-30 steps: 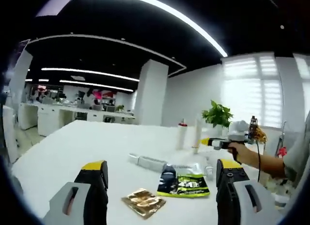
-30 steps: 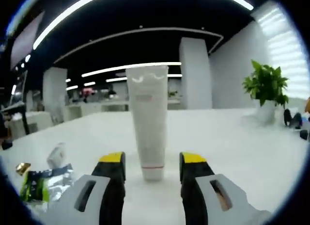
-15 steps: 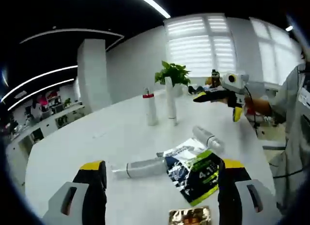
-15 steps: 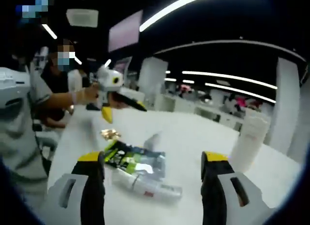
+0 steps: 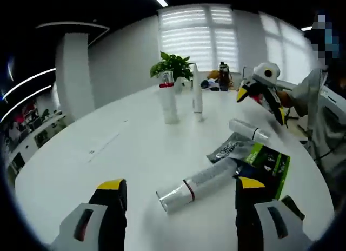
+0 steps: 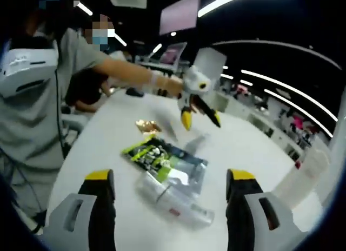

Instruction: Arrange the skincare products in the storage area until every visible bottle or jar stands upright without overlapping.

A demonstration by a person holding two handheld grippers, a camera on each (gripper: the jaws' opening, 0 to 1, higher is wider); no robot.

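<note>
left gripper [image 5: 181,191] and right gripper [image 6: 167,183], both parted and empty. the silver tube [image 5: 199,182] lies toppled at 1 o'clock, against the green sachet [image 5: 267,162]; we should close on its middle, then tip it upright.

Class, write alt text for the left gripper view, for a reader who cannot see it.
A tube lies on its side on a white table, between the open left tongs, partly on a green sachet. Beyond, a bottle and a slim tube stand upright; the right tongs hover at right.
</note>
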